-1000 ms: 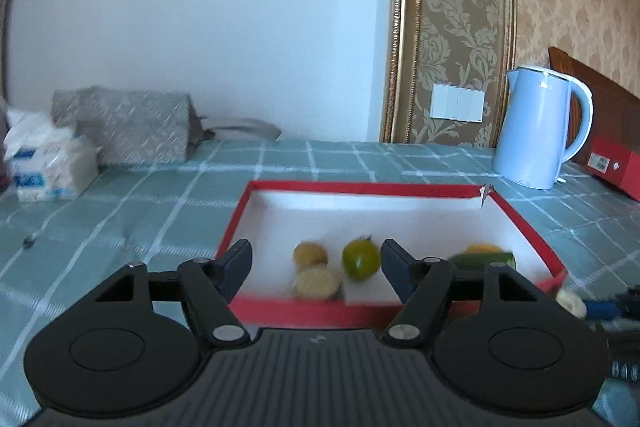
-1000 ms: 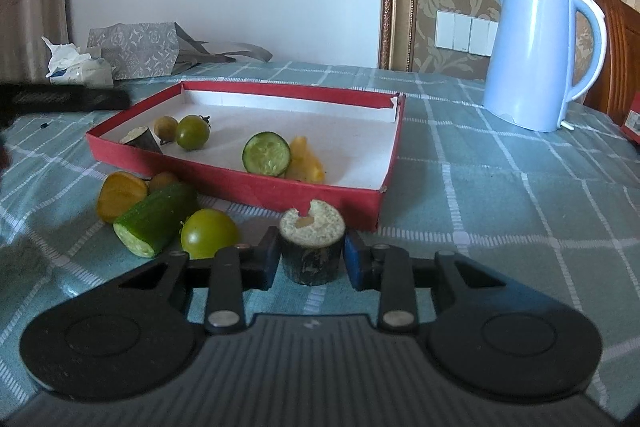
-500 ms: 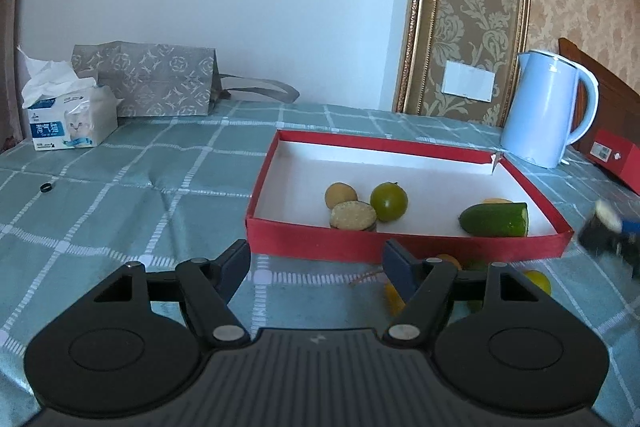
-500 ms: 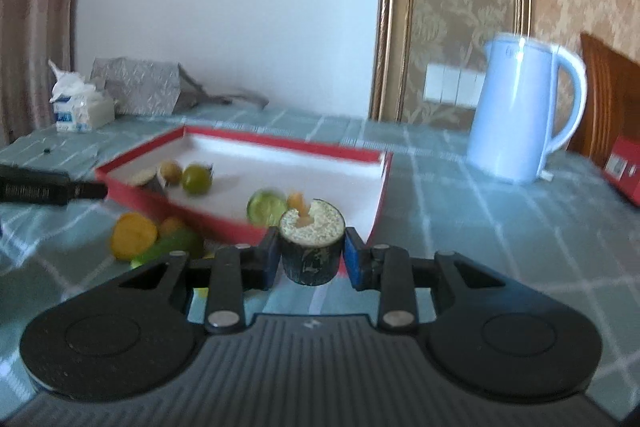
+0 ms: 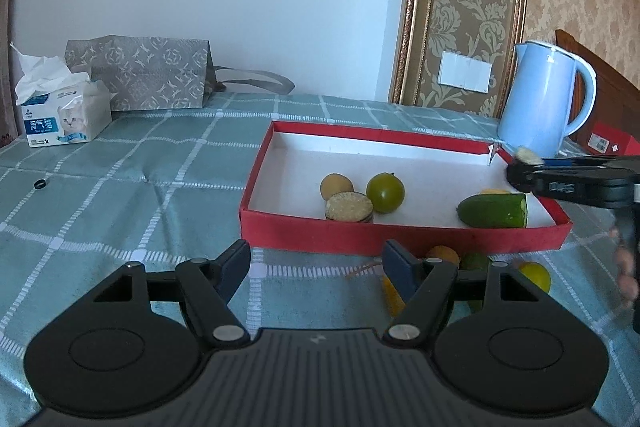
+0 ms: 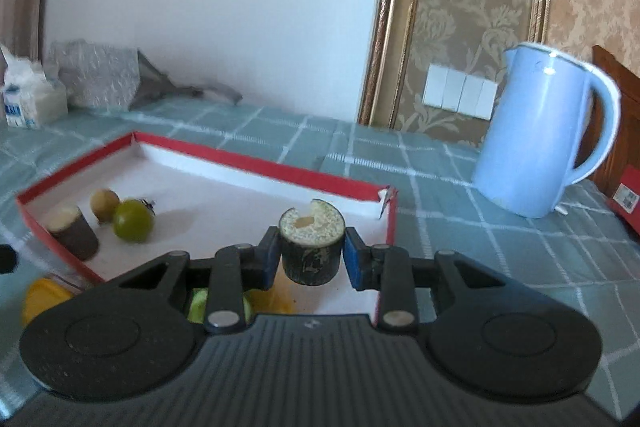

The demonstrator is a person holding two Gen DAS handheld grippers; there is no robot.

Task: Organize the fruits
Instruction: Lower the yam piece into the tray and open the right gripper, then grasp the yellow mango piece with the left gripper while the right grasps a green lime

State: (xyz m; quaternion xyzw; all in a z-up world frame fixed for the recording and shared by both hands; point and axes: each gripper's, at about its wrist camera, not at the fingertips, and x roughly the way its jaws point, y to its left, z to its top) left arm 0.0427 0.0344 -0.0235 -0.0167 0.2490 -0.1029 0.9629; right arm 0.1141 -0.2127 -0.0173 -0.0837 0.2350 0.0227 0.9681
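A red tray [image 5: 400, 233] with a white floor lies on the green checked cloth. In it are a small brown fruit [image 5: 337, 186], a green tomato [image 5: 385, 193], a dark cut stump [image 5: 349, 207] and a cucumber half [image 5: 493, 211]. My left gripper [image 5: 316, 267] is open and empty, just before the tray's near wall. My right gripper [image 6: 311, 253] is shut on a dark cut stump piece [image 6: 312, 247] and holds it above the tray's right end [image 6: 390, 223]; it also shows in the left wrist view [image 5: 576, 183]. Several fruits [image 5: 534, 277] lie outside the tray's near wall.
A blue kettle [image 5: 540, 99] stands behind the tray's right corner. A tissue pack [image 5: 60, 115] and a grey paper bag [image 5: 148, 73] stand at the far left. A red box [image 5: 608, 143] is at the right edge. A small black ring [image 5: 40, 183] lies on the cloth.
My left gripper has drawn back and risen from the tray, still open. My right gripper has lifted the stump piece off the cloth and carried it over the tray's right end.
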